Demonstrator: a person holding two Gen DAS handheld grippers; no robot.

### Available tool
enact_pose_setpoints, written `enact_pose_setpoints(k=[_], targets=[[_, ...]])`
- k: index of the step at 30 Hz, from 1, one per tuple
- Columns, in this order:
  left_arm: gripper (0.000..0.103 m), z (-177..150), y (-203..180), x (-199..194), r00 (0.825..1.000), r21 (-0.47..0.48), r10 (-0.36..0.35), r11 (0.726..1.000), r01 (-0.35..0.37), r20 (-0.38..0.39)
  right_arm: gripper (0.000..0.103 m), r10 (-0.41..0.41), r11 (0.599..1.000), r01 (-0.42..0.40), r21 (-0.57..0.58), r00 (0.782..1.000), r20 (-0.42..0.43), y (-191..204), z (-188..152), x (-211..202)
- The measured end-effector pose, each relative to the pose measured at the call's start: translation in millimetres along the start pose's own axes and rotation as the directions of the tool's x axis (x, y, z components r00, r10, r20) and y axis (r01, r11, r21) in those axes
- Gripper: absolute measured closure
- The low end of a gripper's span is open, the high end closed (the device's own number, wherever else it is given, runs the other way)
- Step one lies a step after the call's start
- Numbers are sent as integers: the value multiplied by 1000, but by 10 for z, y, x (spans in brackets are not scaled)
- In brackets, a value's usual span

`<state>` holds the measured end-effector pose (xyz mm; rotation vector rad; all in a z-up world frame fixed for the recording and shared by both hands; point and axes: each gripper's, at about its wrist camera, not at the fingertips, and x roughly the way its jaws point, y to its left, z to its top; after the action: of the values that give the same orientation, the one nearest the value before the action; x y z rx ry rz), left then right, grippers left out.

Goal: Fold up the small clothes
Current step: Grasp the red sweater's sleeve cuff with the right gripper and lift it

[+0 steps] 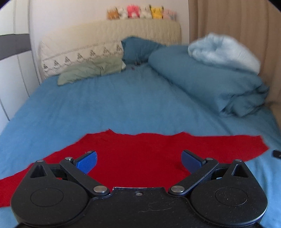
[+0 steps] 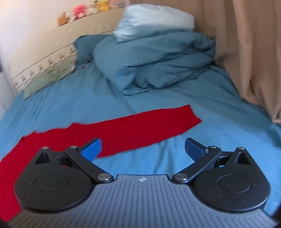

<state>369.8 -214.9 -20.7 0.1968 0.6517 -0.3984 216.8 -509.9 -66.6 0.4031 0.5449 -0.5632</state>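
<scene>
A red garment (image 1: 137,150) lies flat on the blue bed sheet (image 1: 114,105). My left gripper (image 1: 138,162) hovers over its middle, open, with nothing between its blue pads. In the right wrist view the same red garment (image 2: 123,131) stretches from the lower left up to a sleeve end at centre right. My right gripper (image 2: 143,149) is open above the garment's near edge; its left pad (image 2: 92,149) is over red cloth and its right pad is over bare sheet (image 2: 175,114). A dark tip (image 1: 276,154) at the left view's right edge is probably the other gripper.
A rolled teal duvet (image 1: 210,79) with a pale blue blanket (image 1: 223,50) on top fills the back right of the bed. Pillows (image 1: 82,56) lean on the headboard, with plush toys (image 1: 140,12) above. A beige curtain (image 2: 245,52) borders the right side.
</scene>
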Motion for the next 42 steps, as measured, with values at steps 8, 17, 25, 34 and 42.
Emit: enact_pose_setpoints(k=[8,17,25,34,42], targets=[[2,-150,-45,1529,985,-67,-61,996,51,-159,0,-143,979,148,139,989,-40,-369,-176,1223],[2,-112,-362,2098,955,-33,-58,998,50,-292,40,-274,951,281,127,959,-67,-407,-102,1555],[0,-119,-429,2337,932,27,-27,999,39,-362,83,-300,950,307,49,947,-115,-266,189,1565],[0,273,397,1793,943,-44,-64,998,52,-327,83,-8,998,11,-60,998,57,1152,946,1018],[0,135,1912,1146,948,-101,67,989,-104,-311,83,523,834,-526,-168,850,-67,3364,566,907]])
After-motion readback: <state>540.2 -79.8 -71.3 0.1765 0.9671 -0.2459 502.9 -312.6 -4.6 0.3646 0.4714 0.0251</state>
